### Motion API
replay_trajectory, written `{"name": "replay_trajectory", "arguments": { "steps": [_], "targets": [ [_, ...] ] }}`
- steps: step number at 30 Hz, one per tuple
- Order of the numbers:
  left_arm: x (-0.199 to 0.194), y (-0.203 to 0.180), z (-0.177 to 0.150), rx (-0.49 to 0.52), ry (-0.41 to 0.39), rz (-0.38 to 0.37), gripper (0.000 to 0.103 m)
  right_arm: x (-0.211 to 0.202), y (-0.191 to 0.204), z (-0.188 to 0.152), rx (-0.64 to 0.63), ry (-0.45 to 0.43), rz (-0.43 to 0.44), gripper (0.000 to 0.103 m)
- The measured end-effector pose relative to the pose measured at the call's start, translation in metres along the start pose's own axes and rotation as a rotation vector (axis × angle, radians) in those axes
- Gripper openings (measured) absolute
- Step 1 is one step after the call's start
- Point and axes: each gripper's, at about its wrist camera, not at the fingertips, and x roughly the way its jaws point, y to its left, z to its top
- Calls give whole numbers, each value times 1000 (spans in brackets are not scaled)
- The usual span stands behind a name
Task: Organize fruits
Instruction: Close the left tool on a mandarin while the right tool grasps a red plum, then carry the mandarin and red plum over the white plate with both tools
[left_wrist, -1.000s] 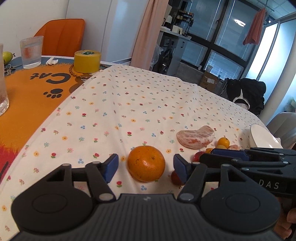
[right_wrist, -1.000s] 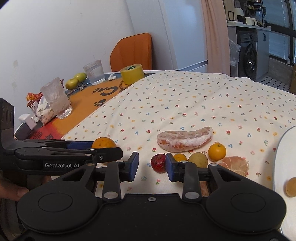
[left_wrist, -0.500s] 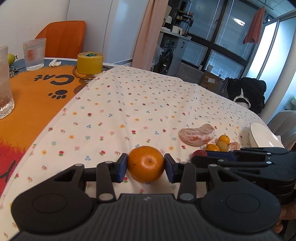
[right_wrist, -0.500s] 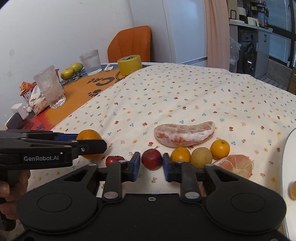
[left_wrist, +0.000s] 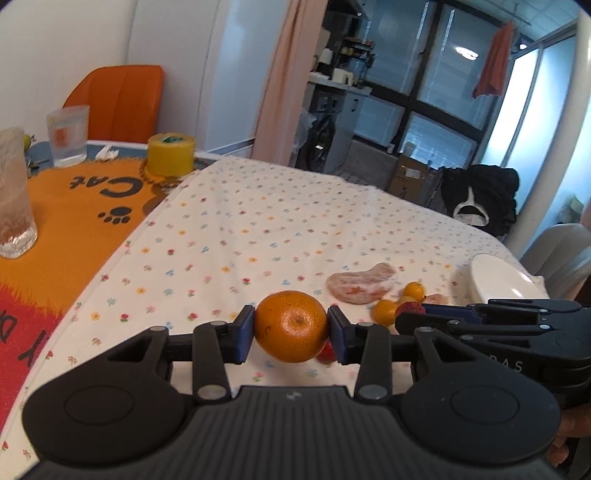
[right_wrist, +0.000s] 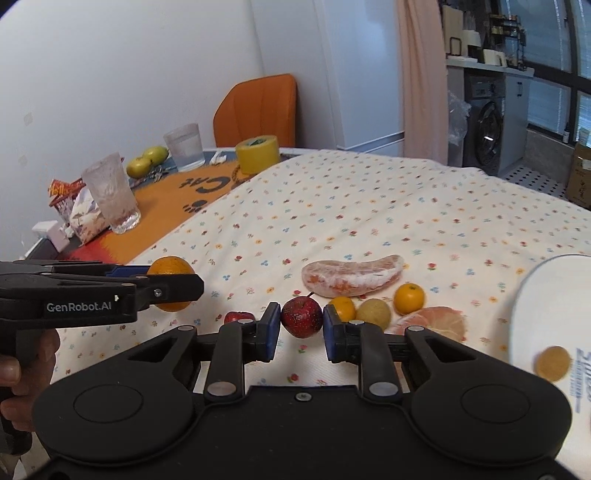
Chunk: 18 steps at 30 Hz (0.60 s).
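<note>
Clamping a mandarin orange (left_wrist: 291, 325) across its widest part, the left gripper (left_wrist: 291, 334) is holding it clear of the floral tablecloth (left_wrist: 280, 229). Alongside, the right gripper (right_wrist: 301, 326) is pinching a small red fruit (right_wrist: 301, 320) centrally, presumably for the white plate (right_wrist: 546, 306) off its right side.

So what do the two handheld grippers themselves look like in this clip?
Both are matte black plastic. The left gripper and the right gripper each have two black linkage arms with silver pivot pins, blue pads at the fingertips, a ribbed plate and two round discs on the body. From the right wrist view, the left one's side reads GenRobot.AI in white. No cables or sleeves are visible.
</note>
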Motion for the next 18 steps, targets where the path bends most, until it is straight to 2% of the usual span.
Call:
{"name": "replay_trajectory", "arguments": {
  "steps": [18],
  "targets": [
    [-7, -68, 8, 109, -21, -95, 41, -64, -50, -15, 80, -79, -99, 23]
  ]
}}
